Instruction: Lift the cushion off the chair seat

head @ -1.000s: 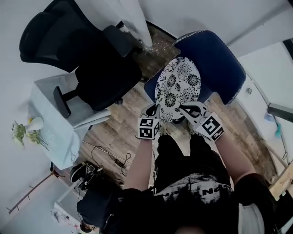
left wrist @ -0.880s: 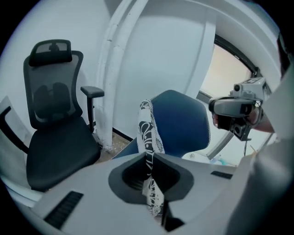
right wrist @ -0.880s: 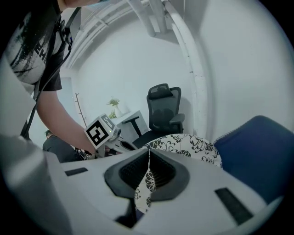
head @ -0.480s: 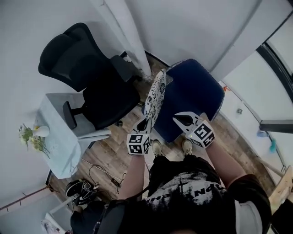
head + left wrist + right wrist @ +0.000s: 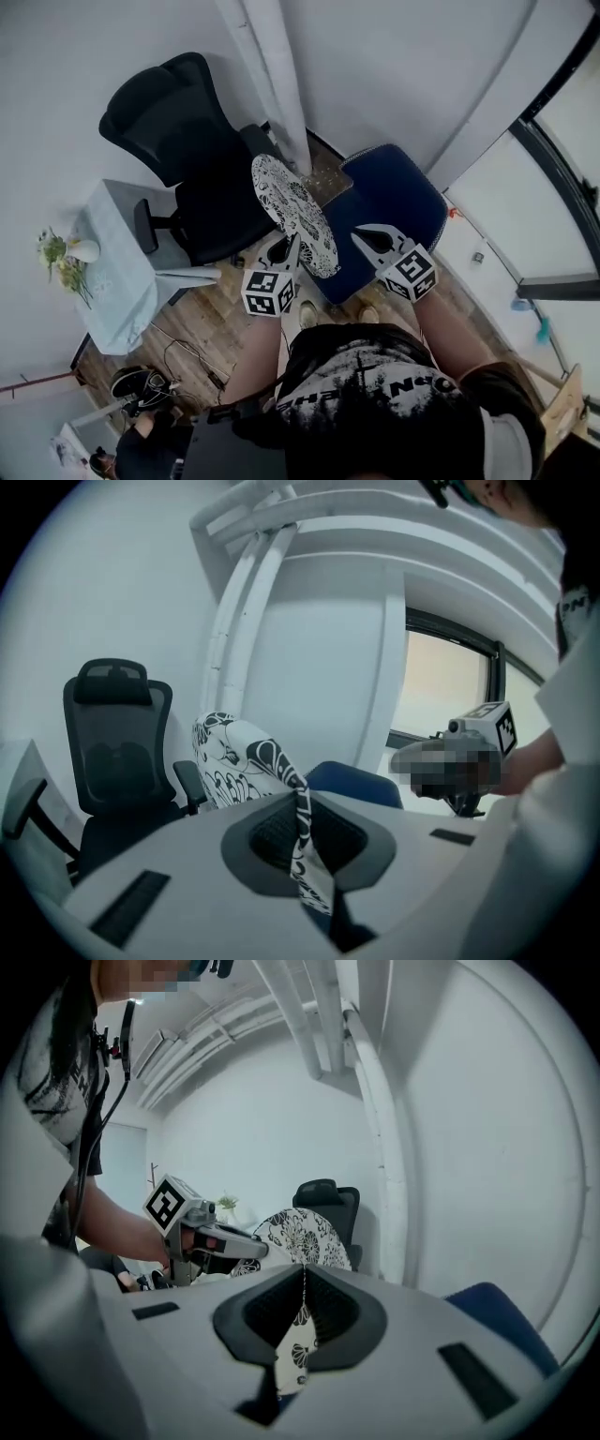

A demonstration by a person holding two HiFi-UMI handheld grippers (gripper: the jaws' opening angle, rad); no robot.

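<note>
The black-and-white flowered cushion (image 5: 295, 214) hangs in the air above the blue chair seat (image 5: 398, 202), tilted with its patterned face turned to the right. My left gripper (image 5: 284, 248) is shut on the cushion's near edge. In the left gripper view the fabric (image 5: 239, 761) runs straight down between the pads. My right gripper (image 5: 359, 234) is shut, a little to the right of the cushion and apart from it, over the seat's front. It points at the cushion's face (image 5: 305, 1237), where the left gripper (image 5: 246, 1251) shows pinching the edge.
A black office chair (image 5: 187, 159) stands left of the blue chair, close to the cushion's far end. A white pillar (image 5: 272, 84) rises behind them. A small table with a pale cloth (image 5: 112, 281) and a vase of flowers (image 5: 66, 258) stands at the left. Cables and shoes (image 5: 141, 380) lie on the wooden floor.
Both grippers have risen. A second ago both were at the cushion's near edge on the seat. The cushion has swung up on edge and now hangs tilted from the left gripper alone.
</note>
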